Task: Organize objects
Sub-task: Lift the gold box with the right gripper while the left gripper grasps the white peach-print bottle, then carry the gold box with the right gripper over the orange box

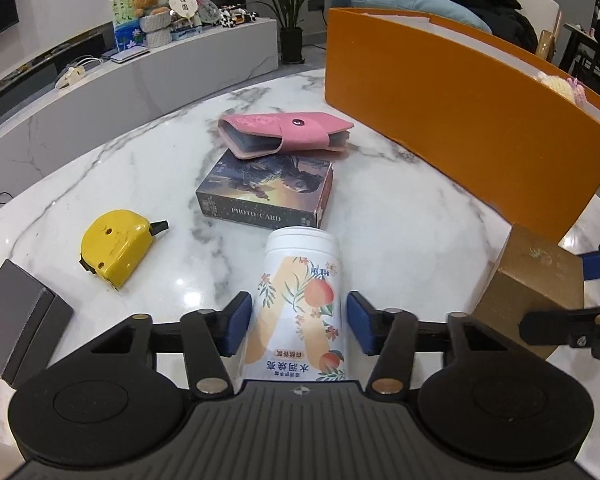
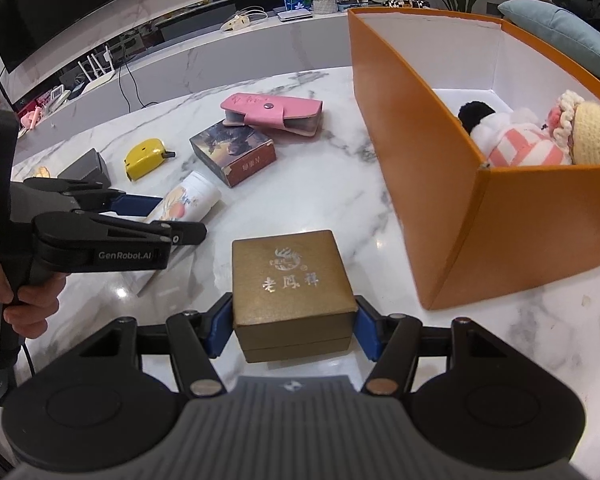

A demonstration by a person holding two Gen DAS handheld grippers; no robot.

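left tongs [image 1: 296, 322] – clamp bottle [image 1: 300, 300] | right tongs [image 2: 294, 322] – clamp gold box [image 2: 292, 292]

Setting: home living room. Evidence: long low white media console [image 2: 204, 52] beyond the far edge of a marble table [image 1: 400, 216], with a large dark TV [image 2: 80, 4] above it. On the console: teddy bear [image 1: 146, 0], a painted picture [image 1: 126, 26], small figurines (too small to identify). Potted plant [image 1: 290, 4] on the floor and a blue cushion [image 2: 560, 36] behind.
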